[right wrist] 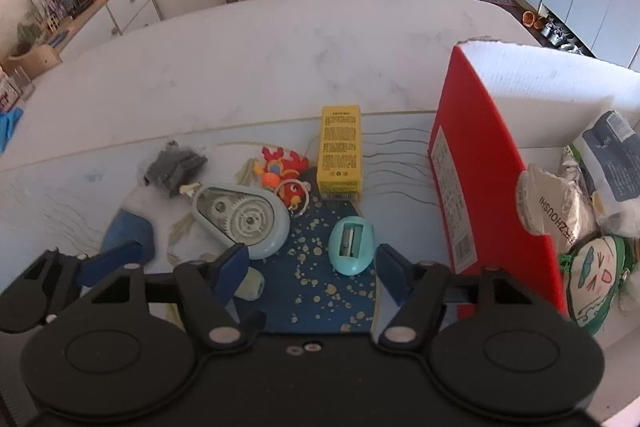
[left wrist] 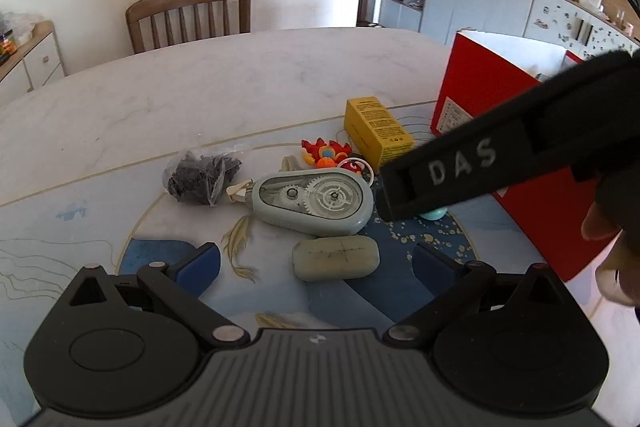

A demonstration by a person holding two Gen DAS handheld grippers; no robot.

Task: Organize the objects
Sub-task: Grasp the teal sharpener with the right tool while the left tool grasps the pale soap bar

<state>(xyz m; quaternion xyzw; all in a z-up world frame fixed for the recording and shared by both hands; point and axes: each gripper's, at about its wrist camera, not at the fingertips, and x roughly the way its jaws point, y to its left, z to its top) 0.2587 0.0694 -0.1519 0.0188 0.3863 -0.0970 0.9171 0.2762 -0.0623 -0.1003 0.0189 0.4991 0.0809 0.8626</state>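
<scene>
Teal sharpener (right wrist: 352,246) lies between right gripper's (right wrist: 310,267) jaws.

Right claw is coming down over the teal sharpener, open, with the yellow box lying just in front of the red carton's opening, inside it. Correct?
Not quite. The yellow box lies on the mat outside, left of the red carton, as the right wrist view shows. The right claw is open over the teal sharpener.
</scene>
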